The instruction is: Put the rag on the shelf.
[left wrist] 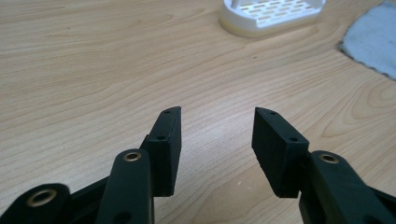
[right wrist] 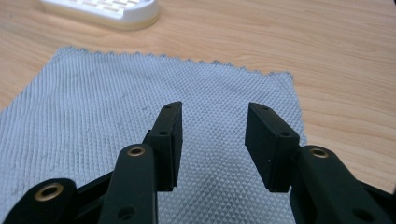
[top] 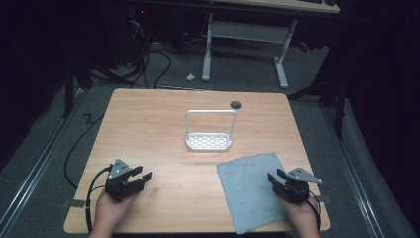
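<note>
Overhead, the high view shows a light wood-grain surface point(top: 148, 129) with rounded corners, standing on grey carpet in a dim room. A white-legged desk point(top: 245, 47) stands behind it, and dark cables point(top: 158, 64) trail across the floor. A small round dark port point(top: 236, 104) sits near the far edge of the surface.

At centre stands a white slotted tray point(top: 208, 142) with a tall wire loop handle rising from it. A grey cloth point(top: 250, 191) lies flat on the near right part of the surface, just apart from the tray, its near corner reaching the front edge.

The left gripper point(top: 140, 174) rests low at the near left, held by a hand point(top: 110, 212). Its jaws stand spread with only bare wood between them in the left gripper view point(left wrist: 217, 135); it grasps nothing.

The right gripper point(top: 276, 174) is held by the other hand point(top: 301, 215) at the near right, over the right edge of the cloth. In the right gripper view point(right wrist: 214, 135) its jaws are spread wide above the cloth's diamond weave point(right wrist: 116, 107); nothing is clamped. Whether the jaw tips touch the cloth cannot be told.
</note>
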